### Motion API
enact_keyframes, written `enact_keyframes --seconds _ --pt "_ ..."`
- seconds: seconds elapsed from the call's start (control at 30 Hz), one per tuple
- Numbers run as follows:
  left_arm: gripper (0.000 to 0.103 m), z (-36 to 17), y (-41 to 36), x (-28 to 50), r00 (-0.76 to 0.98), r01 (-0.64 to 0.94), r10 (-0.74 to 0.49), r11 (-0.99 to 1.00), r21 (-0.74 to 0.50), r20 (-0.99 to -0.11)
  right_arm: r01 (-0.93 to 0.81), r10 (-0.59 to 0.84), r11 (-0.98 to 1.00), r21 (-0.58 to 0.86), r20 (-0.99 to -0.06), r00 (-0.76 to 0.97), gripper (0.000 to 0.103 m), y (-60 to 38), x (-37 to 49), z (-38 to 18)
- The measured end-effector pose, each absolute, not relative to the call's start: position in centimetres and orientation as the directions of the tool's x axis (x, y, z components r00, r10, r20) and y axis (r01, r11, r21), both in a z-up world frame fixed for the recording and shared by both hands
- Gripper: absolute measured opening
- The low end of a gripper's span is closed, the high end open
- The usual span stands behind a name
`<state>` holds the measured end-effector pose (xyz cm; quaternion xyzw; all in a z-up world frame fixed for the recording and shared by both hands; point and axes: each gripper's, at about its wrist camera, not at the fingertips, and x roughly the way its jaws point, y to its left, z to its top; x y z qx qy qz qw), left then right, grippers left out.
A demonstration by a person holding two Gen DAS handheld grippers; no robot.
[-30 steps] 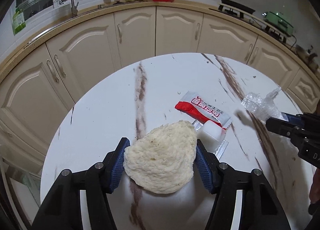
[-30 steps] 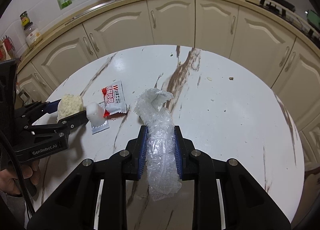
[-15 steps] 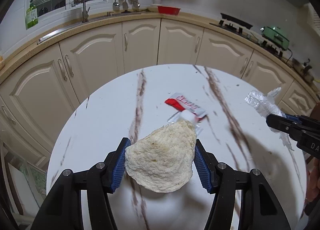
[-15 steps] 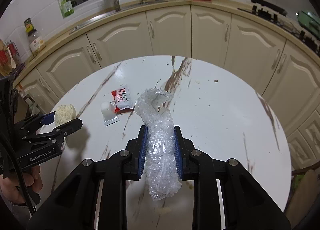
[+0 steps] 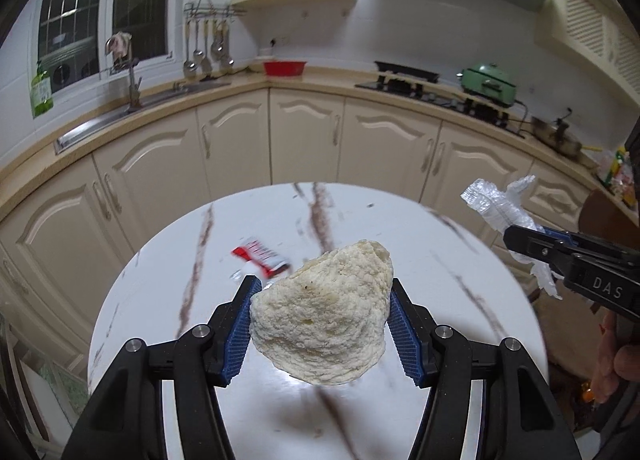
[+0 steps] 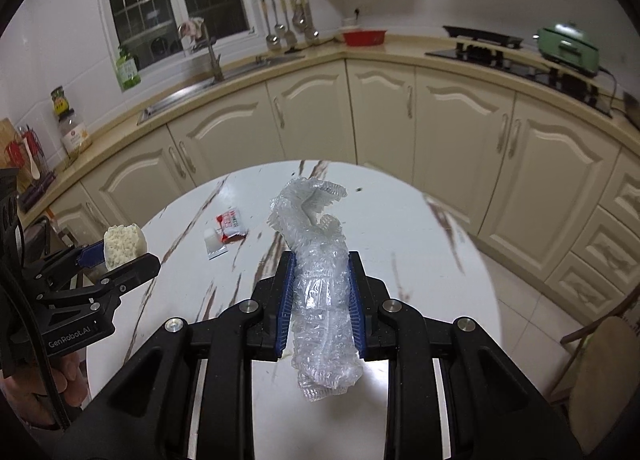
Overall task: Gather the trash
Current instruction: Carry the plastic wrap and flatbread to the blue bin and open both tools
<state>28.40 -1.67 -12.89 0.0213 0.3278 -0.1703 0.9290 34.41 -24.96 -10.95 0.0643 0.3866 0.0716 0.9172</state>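
Both grippers have lifted clear of the table, each carrying one piece.
Left gripper [image 5: 320, 324] pinches the crumpled tissue wad [image 5: 322, 312]; right gripper [image 6: 320, 296] clamps the clear plastic wrap [image 6: 320, 288]. Two carried; left on the table [image 6: 400, 220] at ten o'clock: one red-and-white wrapper [image 6: 231, 223], one small clear packet [image 6: 214, 242].

Both grippers are matte black, each with two angular fingers carrying ribbed blue pads and round silver screws at the joints; the left gripper [image 5: 320, 324] bears white "GenRobot.AI" lettering on its side, the right gripper [image 6: 320, 300] white "DAS" letters, and a black cable runs beside the left hand [image 6: 60, 384]
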Motion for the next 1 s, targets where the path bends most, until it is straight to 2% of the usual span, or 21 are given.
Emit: enact_keyframes --seconds 0.27,0.57,0.77,1.0 --pt "0.057 -11.3 -7.5 23.5 0.693 0.466 -0.427 0.880 -0.090 -0.581 0.032 0.104 0.981 0.191 -0.658 0.746 0.023 -32.2 29.8 -8.9" --pt "0.057 -11.5 -15.4 21.1 0.586 0.618 -0.557 0.777 -0.119 -0.588 0.212 -0.033 0.958 0.192 -0.663 0.748 0.023 -41.3 24.9 -8.9" --pt "0.057 -12.8 -20.9 21.8 0.488 0.688 -0.614 0.708 -0.159 -0.621 0.327 -0.108 0.926 0.191 -0.695 0.711 0.023 -47.5 22.1 -10.7" --pt "0.057 -15.3 -26.8 25.0 0.380 0.723 -0.609 0.665 -0.187 -0.696 0.434 -0.118 0.873 0.221 -0.769 0.628 0.023 -54.4 20.8 -16.2"
